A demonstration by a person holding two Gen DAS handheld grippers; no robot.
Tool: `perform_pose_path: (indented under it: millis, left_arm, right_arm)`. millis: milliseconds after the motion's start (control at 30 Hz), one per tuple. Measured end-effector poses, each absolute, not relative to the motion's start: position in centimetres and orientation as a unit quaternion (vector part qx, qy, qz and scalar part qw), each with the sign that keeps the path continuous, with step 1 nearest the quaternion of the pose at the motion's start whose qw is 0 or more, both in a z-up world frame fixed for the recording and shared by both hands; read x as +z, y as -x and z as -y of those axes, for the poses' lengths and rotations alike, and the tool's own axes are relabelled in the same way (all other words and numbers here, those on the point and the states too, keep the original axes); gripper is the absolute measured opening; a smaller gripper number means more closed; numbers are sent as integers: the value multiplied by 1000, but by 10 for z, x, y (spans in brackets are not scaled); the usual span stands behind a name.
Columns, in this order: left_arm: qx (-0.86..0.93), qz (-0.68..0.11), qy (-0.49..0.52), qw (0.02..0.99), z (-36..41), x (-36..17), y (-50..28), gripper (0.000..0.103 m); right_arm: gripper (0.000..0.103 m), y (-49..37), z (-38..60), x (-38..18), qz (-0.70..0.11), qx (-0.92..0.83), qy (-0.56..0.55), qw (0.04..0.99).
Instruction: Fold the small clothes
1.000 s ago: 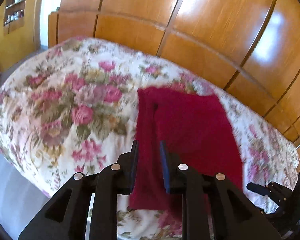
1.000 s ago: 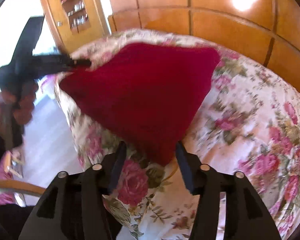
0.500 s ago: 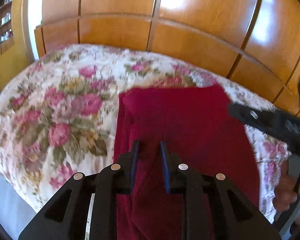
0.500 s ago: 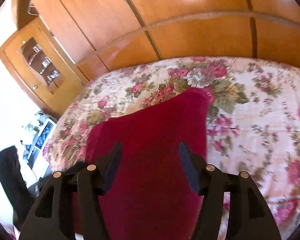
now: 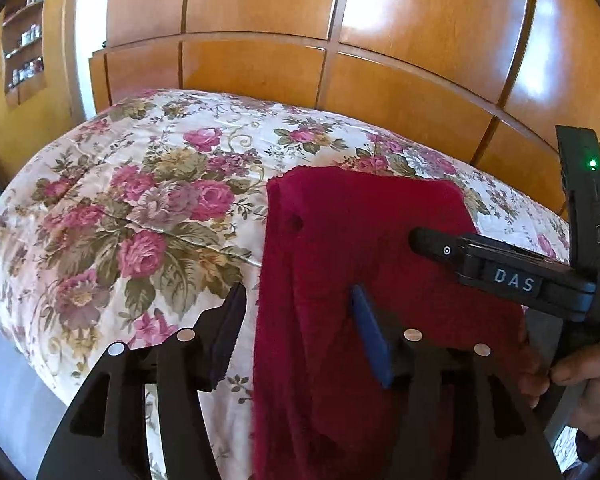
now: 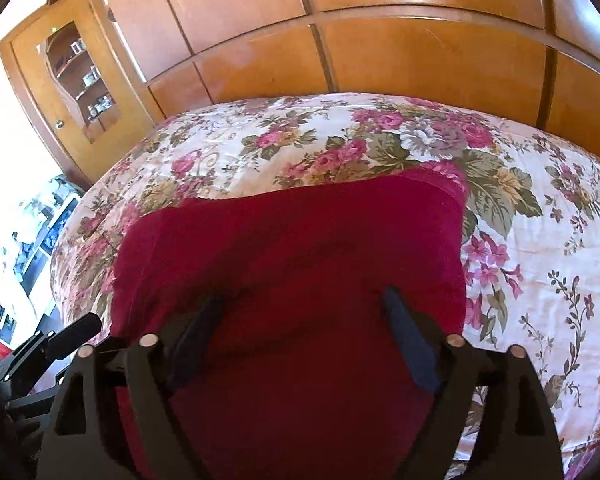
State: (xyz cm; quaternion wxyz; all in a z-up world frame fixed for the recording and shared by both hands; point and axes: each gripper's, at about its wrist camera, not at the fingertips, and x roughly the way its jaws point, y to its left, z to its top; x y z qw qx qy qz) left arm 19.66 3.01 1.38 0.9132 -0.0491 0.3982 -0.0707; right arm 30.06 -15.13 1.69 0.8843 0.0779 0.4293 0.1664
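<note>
red cloth (image 5: 364, 248) lies flat on floral bedspread (image 5: 148, 208), near its front edge w/ one end hanging over the side; folded layer edge visible along its left side. left gripper (image 5: 296, 336) wide open — left finger over the bedspread just beside the cloth edge, right finger over the cloth, nothing clamped. right gripper (image 6: 304, 328) also wide open, both fingers (image 6: 404, 332) above the cloth, holding nothing; contact w/ fabric cannot be told. in left view the right gripper's body marked "das" sits over the cloth's right part, hand (image 5: 580, 376) on its handle. wood panelling (image 6: 380, 48) behind bed, glass-door cabinet (image 6: 76, 80) at left.
</note>
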Motion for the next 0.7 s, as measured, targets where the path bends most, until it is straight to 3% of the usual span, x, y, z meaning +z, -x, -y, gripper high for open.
perform_pose_path:
  millis: [67,233,300,700]
  left_arm:
    - [-61,-394,40,916,-32,16,-194,63]
    - [-63,-390,24,918,-34,18,-189,64]
    - [-56,-388,16,920,-35,19,-189,71]
    - [-120,-414,82,899,-48,8,-200,71]
  right_arm:
    - [94,-297,151,24,-421,166,-77,888]
    - [98,-286,171,38,-407,163,-116,891]
    - [99,-282,184,40,-406,159,-132,890]
    - [98,-269,228,5,-450,209,-232,837]
